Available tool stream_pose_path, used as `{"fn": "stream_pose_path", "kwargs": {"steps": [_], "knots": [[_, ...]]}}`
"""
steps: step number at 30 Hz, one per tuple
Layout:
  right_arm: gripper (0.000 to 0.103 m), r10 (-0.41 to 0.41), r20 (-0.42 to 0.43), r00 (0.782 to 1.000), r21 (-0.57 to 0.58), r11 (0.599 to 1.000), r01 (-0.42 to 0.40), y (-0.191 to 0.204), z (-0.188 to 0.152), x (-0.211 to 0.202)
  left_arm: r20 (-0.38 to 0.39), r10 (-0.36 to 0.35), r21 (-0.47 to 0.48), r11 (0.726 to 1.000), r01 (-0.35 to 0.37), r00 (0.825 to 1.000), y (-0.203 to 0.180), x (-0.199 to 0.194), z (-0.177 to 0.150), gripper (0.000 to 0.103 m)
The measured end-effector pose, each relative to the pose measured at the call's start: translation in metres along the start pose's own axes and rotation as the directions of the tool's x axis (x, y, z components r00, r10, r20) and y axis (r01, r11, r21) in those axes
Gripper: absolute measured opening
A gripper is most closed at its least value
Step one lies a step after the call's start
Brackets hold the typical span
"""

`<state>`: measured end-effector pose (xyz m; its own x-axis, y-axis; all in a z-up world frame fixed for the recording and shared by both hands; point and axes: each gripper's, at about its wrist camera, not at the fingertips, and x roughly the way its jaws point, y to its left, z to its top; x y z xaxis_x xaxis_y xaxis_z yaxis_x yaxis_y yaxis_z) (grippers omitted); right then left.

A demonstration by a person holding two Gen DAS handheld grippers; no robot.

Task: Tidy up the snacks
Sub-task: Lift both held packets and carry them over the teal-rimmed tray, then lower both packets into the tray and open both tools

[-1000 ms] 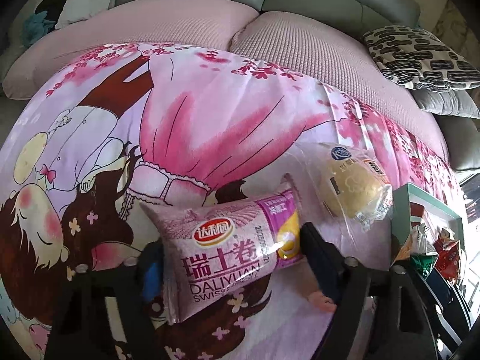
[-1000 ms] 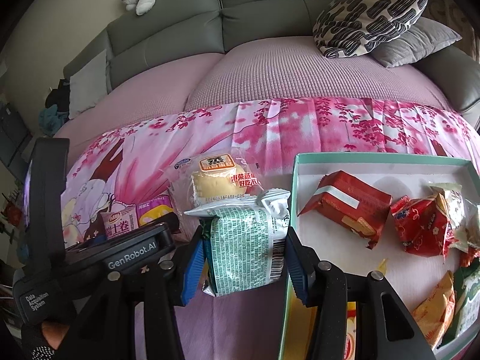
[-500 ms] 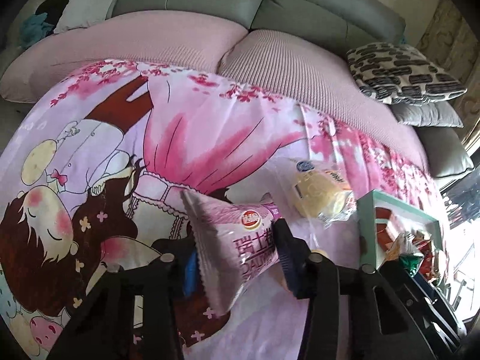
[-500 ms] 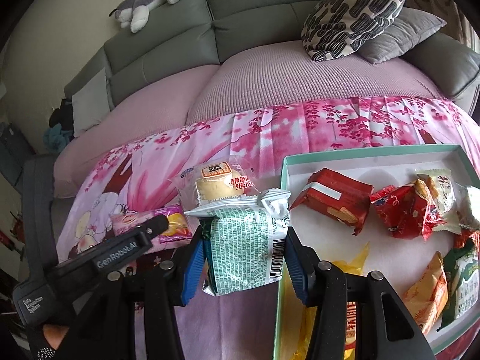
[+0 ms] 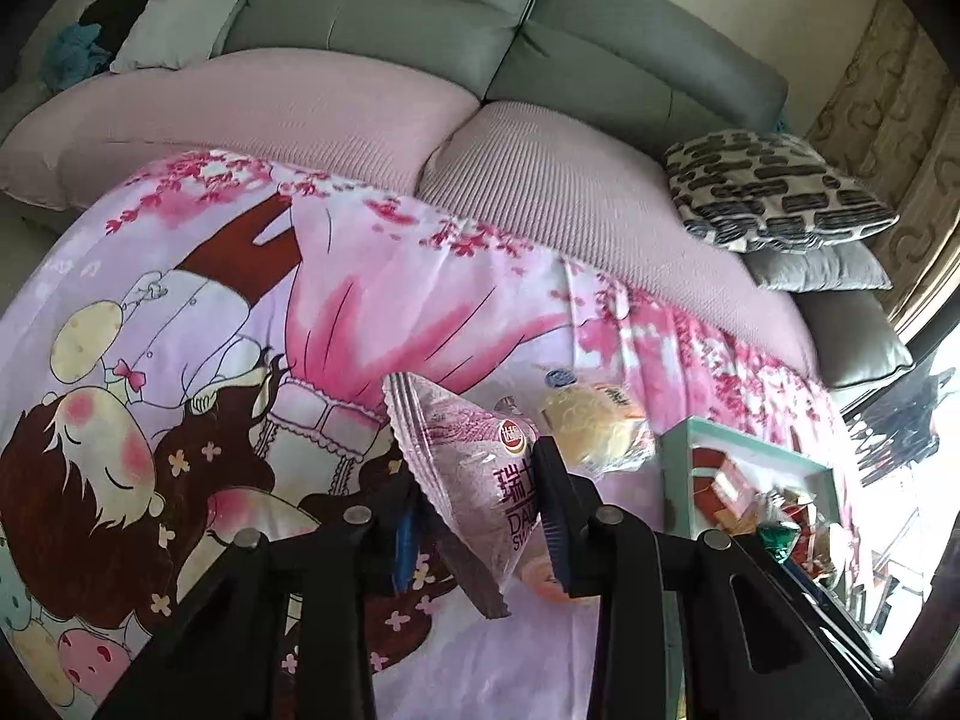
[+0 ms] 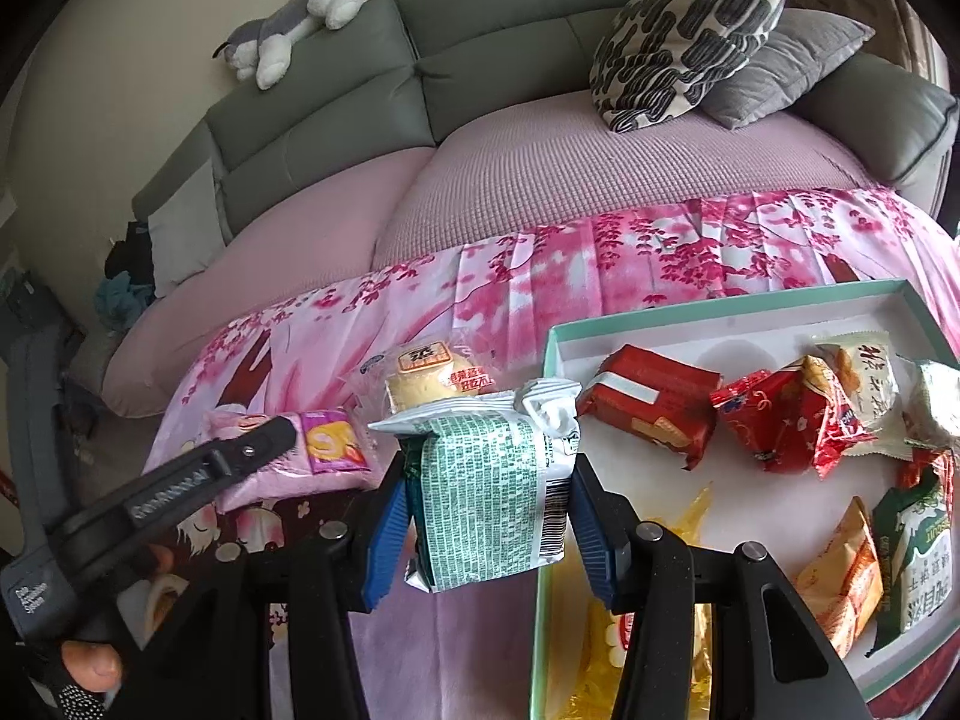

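My left gripper (image 5: 480, 516) is shut on a pink Swiss roll packet (image 5: 474, 468) and holds it tilted, above the cartoon blanket (image 5: 240, 330). The packet also shows in the right wrist view (image 6: 300, 450) under the left gripper's body. My right gripper (image 6: 486, 510) is shut on a green and white snack packet (image 6: 486, 498), held just left of the teal-rimmed box (image 6: 549, 348). The box also shows in the left wrist view (image 5: 678, 456). A clear-wrapped yellow cake (image 6: 432, 378) lies on the blanket between the packets and the box, and shows in the left wrist view (image 5: 594, 426).
The box holds several snack packets, among them a red one (image 6: 648, 408) and a green one (image 6: 918, 546). A grey sofa (image 6: 480, 48) with patterned cushions (image 6: 690, 30) and a plush toy (image 6: 294, 24) stands behind the blanket.
My left gripper closed on the pink Swiss roll packet and lifted it off the blanket, tilting it. My right gripper rose a little with the green packet still in it.
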<state>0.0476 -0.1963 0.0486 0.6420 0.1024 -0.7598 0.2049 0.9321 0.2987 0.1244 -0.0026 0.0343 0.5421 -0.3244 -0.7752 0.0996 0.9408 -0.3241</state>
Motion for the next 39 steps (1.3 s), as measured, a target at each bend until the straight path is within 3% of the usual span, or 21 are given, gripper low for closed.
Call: {"fn": "stream_pose_path", "kwargs": {"steps": [8,12,18,29,39], "knots": [[0.053,0.006,0.056,0.998,0.050,0.999,-0.009,-0.018,0.007,-0.021,0.079,-0.081,0.020,0.997,0.080,0.994,-0.015,-0.027,0.003,0.036],[0.053,-0.054,0.092,0.994,0.090,0.995,0.046,-0.039,0.010,-0.037,0.089,-0.136,0.046,0.990,0.132,0.987,-0.031,-0.033,-0.001,0.036],[0.053,-0.161,0.121,0.980,0.200,0.971,0.134,-0.086,0.011,-0.061,0.061,-0.223,0.106,0.971,0.215,0.973,-0.066,-0.033,-0.014,0.036],[0.053,-0.308,0.134,0.942,0.334,0.909,0.249,-0.151,0.004,-0.100,0.006,-0.312,0.172,0.936,0.307,0.950,-0.118,-0.028,-0.035,0.036],[0.053,-0.330,0.104,0.938,0.343,0.897,0.278,-0.172,-0.001,-0.092,-0.067,-0.368,0.194,0.907,0.374,0.927,-0.155,-0.007,-0.057,0.036]]}}
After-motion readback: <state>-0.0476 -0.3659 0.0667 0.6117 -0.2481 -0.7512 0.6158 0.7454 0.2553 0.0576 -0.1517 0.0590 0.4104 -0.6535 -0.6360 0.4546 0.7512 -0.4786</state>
